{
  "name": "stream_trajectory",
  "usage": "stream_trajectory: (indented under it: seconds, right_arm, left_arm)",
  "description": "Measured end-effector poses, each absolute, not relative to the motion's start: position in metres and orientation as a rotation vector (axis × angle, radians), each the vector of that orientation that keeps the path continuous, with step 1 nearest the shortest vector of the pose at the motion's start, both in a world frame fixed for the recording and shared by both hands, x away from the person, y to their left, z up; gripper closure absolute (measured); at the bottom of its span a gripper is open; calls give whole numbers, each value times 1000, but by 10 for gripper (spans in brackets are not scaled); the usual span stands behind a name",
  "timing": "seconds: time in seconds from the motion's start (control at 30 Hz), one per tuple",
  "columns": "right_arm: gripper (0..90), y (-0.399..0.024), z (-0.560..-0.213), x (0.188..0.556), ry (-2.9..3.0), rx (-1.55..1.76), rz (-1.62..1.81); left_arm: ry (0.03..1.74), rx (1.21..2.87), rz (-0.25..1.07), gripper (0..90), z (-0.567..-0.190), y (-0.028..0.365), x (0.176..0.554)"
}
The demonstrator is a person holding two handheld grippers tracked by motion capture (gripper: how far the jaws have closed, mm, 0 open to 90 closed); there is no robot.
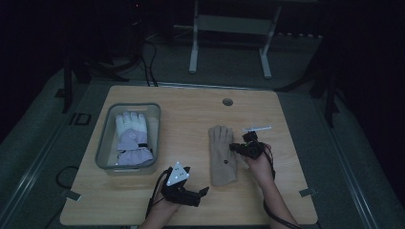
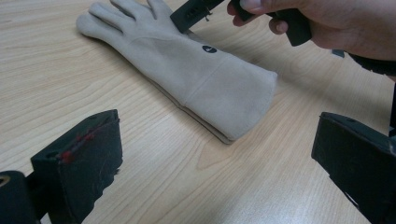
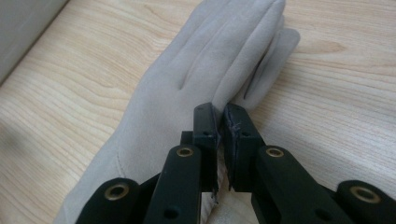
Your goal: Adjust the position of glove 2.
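Glove: the tan glove (image 1: 222, 155) lies flat on the table (image 1: 286, 191), right of the bin, fingers pointing away from the person.
Right gripper: the right gripper (image 3: 220, 122) is clamped on the glove's edge near the fingers, a fold of cloth pinched between the pads.
Left gripper: the left gripper (image 1: 193, 193) hovers wide open near the cuff, holding nothing.
Handling: looks soft, light and floppy; it will likely sag from one pinch, so the cuff suits a second hold.
Bin: the clear bin (image 1: 105, 138) holds a padded white-and-lilac glove (image 1: 132, 138), lying flat.
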State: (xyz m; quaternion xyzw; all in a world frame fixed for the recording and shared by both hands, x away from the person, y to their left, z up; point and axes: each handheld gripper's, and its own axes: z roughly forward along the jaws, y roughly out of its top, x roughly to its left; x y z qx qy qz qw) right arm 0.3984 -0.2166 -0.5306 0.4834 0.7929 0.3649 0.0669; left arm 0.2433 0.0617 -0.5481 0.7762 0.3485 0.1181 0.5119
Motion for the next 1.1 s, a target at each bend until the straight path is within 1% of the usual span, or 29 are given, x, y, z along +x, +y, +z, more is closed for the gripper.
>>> stream_trajectory:
  seconds: [0.03, 0.07, 0.1, 0.13, 0.17, 0.2, 0.33, 0.4, 0.43, 0.47, 0.5, 0.57, 0.63, 0.7, 0.93, 1.1]
  right_arm:
    - [803, -217, -531, 399, 2399, 1461, 1082]
    - [733, -217, -532, 400, 2393, 1471, 1070]
    - [699, -218, -533, 401, 2378, 1477, 1069]
    - [633, -219, -533, 401, 2355, 1482, 1084]
    - [600, -220, -532, 400, 2336, 1492, 1102]
    - [597, -220, -530, 400, 2322, 1498, 1114]
    - [508, -215, -531, 401, 2332, 1494, 1088]
    - [509, -214, -533, 402, 2342, 1502, 1081]
    - [532, -213, -537, 405, 2344, 1527, 1083]
    - [602, -213, -539, 406, 2355, 1526, 1095]
    - [630, -212, -539, 406, 2356, 1518, 1106]
    - [769, -210, -538, 405, 2370, 1496, 1106]
    - [825, -209, -536, 405, 2377, 1473, 1093]
    - [843, -209, -533, 404, 2379, 1458, 1097]
    - [844, -214, -523, 405, 2343, 1442, 1139]
    - [832, -219, -534, 414, 2332, 1484, 1090]
  left_arm:
    - [838, 1870, 286, 23, -548, 62, 243]
    - [839, 1870, 287, 23, -548, 61, 243]
    - [838, 1870, 285, 23, -548, 62, 243]
    - [839, 1868, 283, 23, -548, 62, 243]
    - [839, 1870, 285, 23, -548, 61, 243]
    - [838, 1870, 285, 23, -549, 61, 243]
    - [835, 1876, 278, 23, -549, 60, 243]
    - [833, 1877, 279, 23, -549, 60, 243]
    - [833, 1878, 279, 23, -549, 60, 243]
    - [835, 1878, 280, 24, -550, 61, 243]
    - [836, 1879, 280, 23, -550, 61, 243]
    - [840, 1876, 278, 24, -550, 61, 243]
    - [838, 1878, 278, 23, -550, 61, 243]
    - [833, 1882, 279, 23, -550, 61, 243]
    - [834, 1882, 278, 24, -550, 60, 243]
    - [832, 1887, 279, 23, -550, 60, 243]
